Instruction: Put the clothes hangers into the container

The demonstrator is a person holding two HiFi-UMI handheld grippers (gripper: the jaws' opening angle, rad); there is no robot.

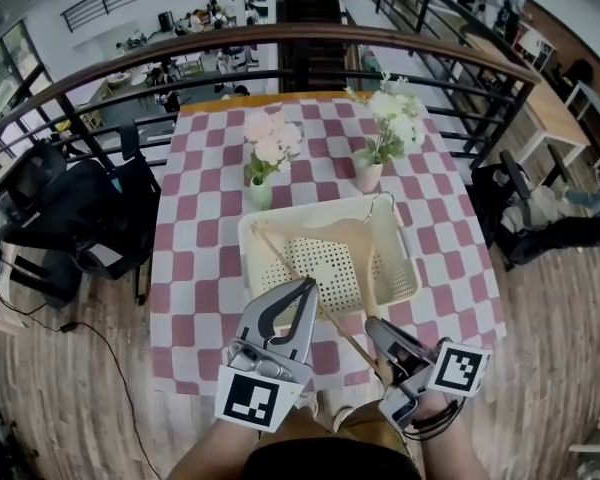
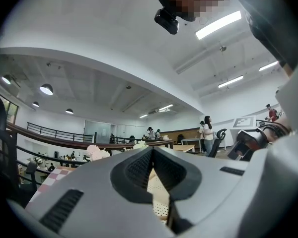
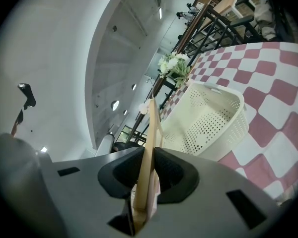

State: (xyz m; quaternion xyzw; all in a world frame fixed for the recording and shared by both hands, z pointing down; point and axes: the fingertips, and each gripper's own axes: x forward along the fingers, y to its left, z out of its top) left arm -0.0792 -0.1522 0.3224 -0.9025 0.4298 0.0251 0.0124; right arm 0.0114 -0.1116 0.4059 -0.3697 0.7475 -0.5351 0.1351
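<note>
a table under a pink-and-white checked cloth [image 1: 200,218] stood before a curved dark metal railing [image 1: 280,38]. near the middle of the cloth sat a cream perforated plastic basket [image 1: 248,258], the container. behind it stood two small vases of flowers: a pale green one with pinkish-white blooms [image 1: 260,193] and a pinkish one with white blooms [image 1: 368,176].

the right gripper [image 3: 148,155] was pinching a light wooden clothes hanger [image 3: 150,128]. its dark pads pressed on either side of the flat wood, near one end. in the head view that gripper sat at the near edge of the table. from there the hanger reached over the basket's near rim and across its inside, with the hook end toward the far right corner. whether it rested on the basket's floor could not be made out.

the left gripper [image 1: 305,283] hung just beside the right one, in front of the basket. its jaw tips were pressed together with nothing between them.
</note>
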